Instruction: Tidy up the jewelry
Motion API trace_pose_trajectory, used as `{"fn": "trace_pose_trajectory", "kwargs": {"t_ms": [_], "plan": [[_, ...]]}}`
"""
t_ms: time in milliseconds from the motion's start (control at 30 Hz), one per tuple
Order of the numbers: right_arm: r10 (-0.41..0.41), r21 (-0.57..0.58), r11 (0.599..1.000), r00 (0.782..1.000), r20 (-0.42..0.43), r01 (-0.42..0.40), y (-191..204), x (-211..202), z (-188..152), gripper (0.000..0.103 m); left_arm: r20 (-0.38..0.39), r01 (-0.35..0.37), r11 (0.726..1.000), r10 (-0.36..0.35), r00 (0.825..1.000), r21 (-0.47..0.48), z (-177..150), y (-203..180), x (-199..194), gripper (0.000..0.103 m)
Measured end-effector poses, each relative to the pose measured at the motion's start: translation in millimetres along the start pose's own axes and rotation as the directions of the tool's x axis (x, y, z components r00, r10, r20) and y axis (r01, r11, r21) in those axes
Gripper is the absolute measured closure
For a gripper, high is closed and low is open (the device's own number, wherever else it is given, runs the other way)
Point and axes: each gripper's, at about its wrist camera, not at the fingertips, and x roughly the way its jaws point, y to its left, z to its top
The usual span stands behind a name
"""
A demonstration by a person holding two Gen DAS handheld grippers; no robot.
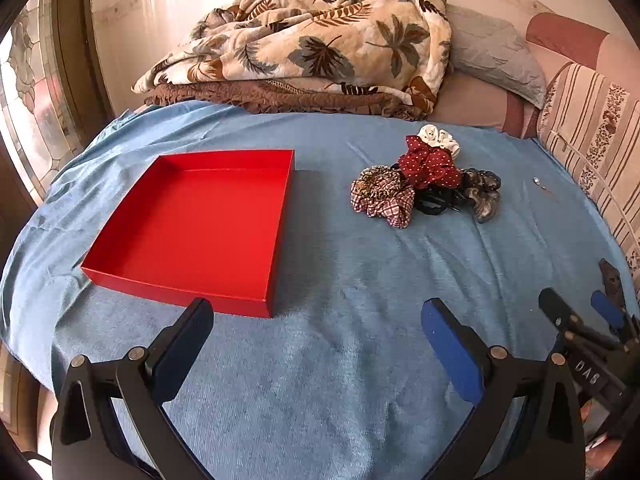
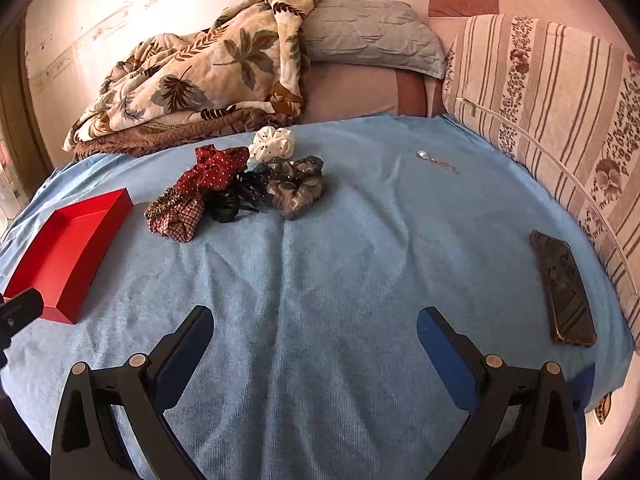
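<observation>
My left gripper [image 1: 318,318] and right gripper [image 2: 316,326] both gape wide, holding nothing, above the blue sheet [image 2: 340,264]. One empty red tray [image 1: 192,224] lies left of five heaped scrunchies [image 2: 236,188]; one small pendant [image 2: 436,162] lies apart, right.

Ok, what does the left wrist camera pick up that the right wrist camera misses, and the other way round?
Only the left wrist view shows the shallow red box whole, clearly empty, plus the right gripper, open.

Only the right wrist view shows the dark patterned phone in full, beside the striped floral cushion.

Both show the pile of fabric scrunchies, the small silver chain and the blue towel. The left gripper is open.
</observation>
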Motion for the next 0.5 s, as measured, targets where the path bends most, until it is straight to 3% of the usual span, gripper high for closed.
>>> {"fn": "trace_pose_trajectory", "kwargs": {"t_ms": [300,500], "plan": [[0.025,-0.009,1.0,1.0,-0.011,-0.025,-4,17,24,0.0,0.008,0.01,1.0,-0.01,1.0,0.011,20,6,7,0.0],[0.045,0.018,0.999,0.998,-0.032,-0.044,-18,40,48,0.0,0.031,0.051,0.998,-0.051,0.998,0.028,69,0,17,0.0]]}}
